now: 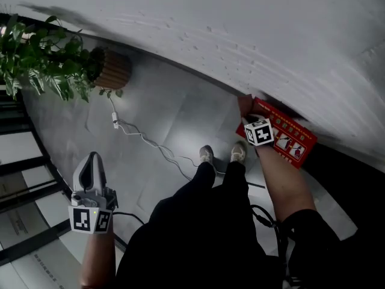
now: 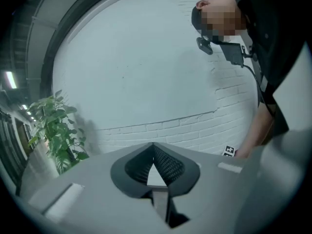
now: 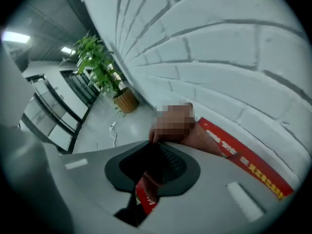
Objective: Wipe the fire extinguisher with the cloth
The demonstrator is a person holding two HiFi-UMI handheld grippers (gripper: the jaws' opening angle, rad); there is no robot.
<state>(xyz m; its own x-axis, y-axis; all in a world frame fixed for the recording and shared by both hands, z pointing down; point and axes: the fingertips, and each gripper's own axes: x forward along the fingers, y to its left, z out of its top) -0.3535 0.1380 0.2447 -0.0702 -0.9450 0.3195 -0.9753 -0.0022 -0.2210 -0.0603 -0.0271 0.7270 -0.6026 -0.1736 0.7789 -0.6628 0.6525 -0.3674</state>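
Note:
A red fire extinguisher box (image 1: 289,138) with picture labels lies at the foot of the white brick wall; in the right gripper view it is a red strip with yellow print (image 3: 246,161). My right gripper (image 1: 246,114) sits over its left end, shut on a reddish-brown cloth (image 1: 244,103). In the right gripper view the cloth (image 3: 207,141) bunches out past the jaws of the right gripper (image 3: 157,145) and rests on the red box. My left gripper (image 1: 91,157) hangs far to the left, over the floor. Its jaws are shut with nothing in them (image 2: 153,147).
A leafy plant (image 1: 42,56) in a wicker pot (image 1: 112,70) stands by the wall at the left. A white cable with a plug (image 1: 115,123) snakes across the grey floor towards the person's shoes (image 1: 206,154). Glass panels (image 1: 18,155) line the left side.

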